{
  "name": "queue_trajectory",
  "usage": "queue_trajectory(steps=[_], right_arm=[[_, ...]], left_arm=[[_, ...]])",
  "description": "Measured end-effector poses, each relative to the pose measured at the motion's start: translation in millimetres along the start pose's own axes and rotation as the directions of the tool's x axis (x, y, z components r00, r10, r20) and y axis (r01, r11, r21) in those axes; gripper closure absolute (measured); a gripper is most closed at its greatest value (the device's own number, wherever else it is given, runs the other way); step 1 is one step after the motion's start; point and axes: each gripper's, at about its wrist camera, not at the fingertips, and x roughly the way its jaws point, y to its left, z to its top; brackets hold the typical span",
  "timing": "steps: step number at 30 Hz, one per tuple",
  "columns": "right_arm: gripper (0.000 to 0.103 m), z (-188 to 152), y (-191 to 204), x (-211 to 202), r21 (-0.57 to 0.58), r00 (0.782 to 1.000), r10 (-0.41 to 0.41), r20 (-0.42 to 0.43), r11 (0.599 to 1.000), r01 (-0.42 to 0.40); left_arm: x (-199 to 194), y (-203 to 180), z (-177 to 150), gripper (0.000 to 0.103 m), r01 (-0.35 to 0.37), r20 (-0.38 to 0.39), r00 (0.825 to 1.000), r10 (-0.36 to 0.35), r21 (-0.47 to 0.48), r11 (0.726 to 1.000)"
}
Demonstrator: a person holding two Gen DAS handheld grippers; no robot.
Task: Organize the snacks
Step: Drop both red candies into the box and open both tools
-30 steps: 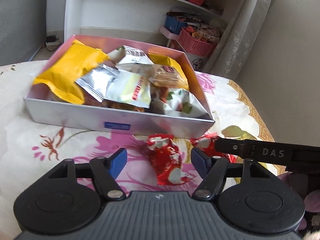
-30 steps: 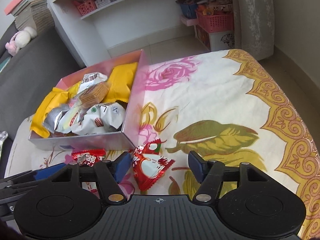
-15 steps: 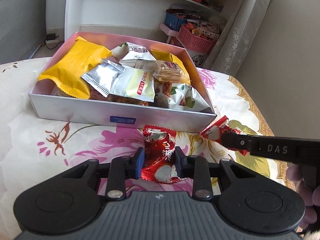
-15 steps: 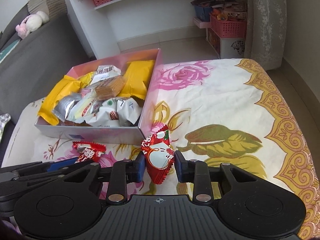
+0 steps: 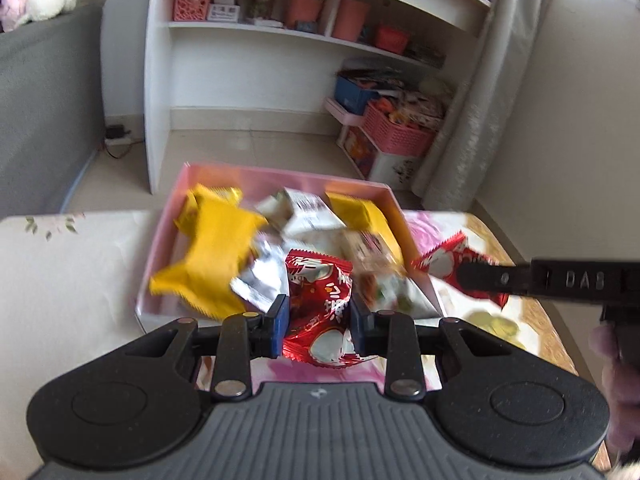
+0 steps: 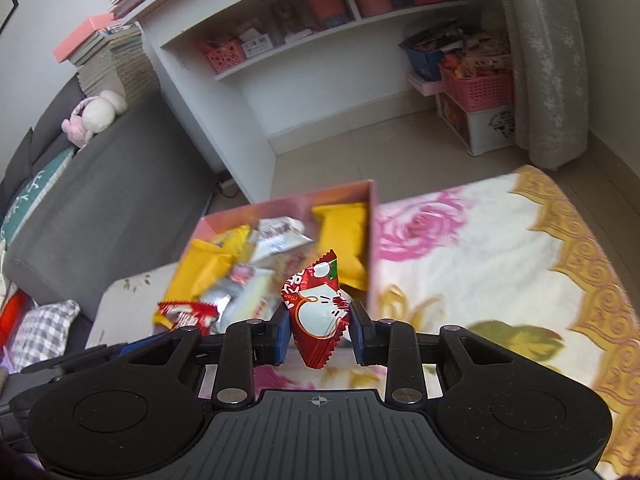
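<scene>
Clenching a crinkly red foil snack packet apiece (the right gripper's packet upright), the left gripper and its partner are hovering just before the pink rectangular cardboard box ahead.

- The left gripper was black with blue pads, and it pinched a red snack packet printed with white shapes and white lettering.
- The right gripper was also black with blue pads; its red packet bore a white cartoon figure and a touch of green at the top.
- The box was pink inside and held yellow packets, silver foil and white wrappers.
- The tablecloth was cream with pink roses, green leaves and a golden scroll border.
- The shelf was white, with pink baskets.
- The sofa was dark grey.
</scene>
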Motion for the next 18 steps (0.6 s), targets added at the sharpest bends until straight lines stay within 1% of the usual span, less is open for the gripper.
queue_trajectory(steps=[2, 4, 5, 6, 7, 8, 9, 11, 13, 14, 15, 18], right_arm=[[0.073, 6.5, 13.2, 13.7, -0.006, 1.0, -0.001, 0.018, 1.0, 0.002], [0.068, 11.2, 21.2, 22.1, 0.005, 0.999, 0.01, 0.05, 1.0, -0.01], [0.064, 12.8, 23.4, 23.8, 0.02, 0.997, 0.01, 0.076, 1.0, -0.011], [0.05, 13.7, 24.6, 24.2, 0.036, 0.996, 0.0, 0.088, 0.999, -0.003], [0.04, 13.9, 25.3, 23.6, 0.048, 0.996, -0.005, 0.093, 0.999, 0.001], [0.038, 13.4, 25.6, 20.7, 0.057, 0.995, -0.006, 0.098, 0.998, 0.0], [0.037, 11.9, 25.9, 17.4, 0.058, 0.995, -0.005, 0.1, 0.998, -0.001], [0.037, 7.4, 28.0, 9.4, 0.043, 0.996, -0.016, 0.086, 0.999, 0.012], [0.036, 0.2, 30.3, -1.1, 0.034, 0.996, -0.04, 0.078, 0.999, 0.037], [0.034, -4.0, 31.7, -7.3, 0.03, 0.996, -0.045, 0.073, 0.999, 0.043], [0.029, -8.8, 33.6, -13.8, 0.025, 0.996, -0.05, 0.069, 0.999, 0.048], [0.021, -26.1, 42.9, -36.2, 0.003, 0.995, -0.075, 0.06, 0.997, 0.075]], left_arm=[[9.8, 2.4, 10.7, 0.075, -0.03, 0.019, 0.999, 0.03, -0.011, 0.999], [17.3, 4.6, 16.6, 0.072, -0.042, 0.034, 0.999, 0.043, -0.009, 0.999], [19.7, 4.8, 17.9, 0.067, -0.06, 0.04, 0.997, 0.06, -0.007, 0.998], [20.0, 4.6, 18.1, 0.046, -0.086, 0.042, 0.995, 0.086, -0.006, 0.996], [16.8, 4.6, 16.6, 0.034, -0.108, 0.05, 0.993, 0.108, -0.01, 0.994], [12.0, 4.9, 13.9, 0.016, -0.122, 0.066, 0.99, 0.122, -0.015, 0.992], [6.3, 5.3, 10.5, 0.01, -0.126, 0.074, 0.989, 0.127, -0.014, 0.992], [-2.1, 5.5, 6.1, 0.01, -0.138, 0.043, 0.989, 0.138, -0.001, 0.99], [-12.1, 5.6, -0.3, 0.007, -0.173, 0.004, 0.985, 0.173, 0.007, 0.985], [-20.0, 5.2, -4.3, 0.005, -0.197, -0.012, 0.98, 0.197, 0.014, 0.98], [-26.9, 4.6, -8.4, 0.003, -0.216, -0.028, 0.976, 0.216, 0.023, 0.976], [-50.5, 0.9, -23.4, 0.0, -0.241, -0.032, 0.97, 0.243, 0.046, 0.969]])
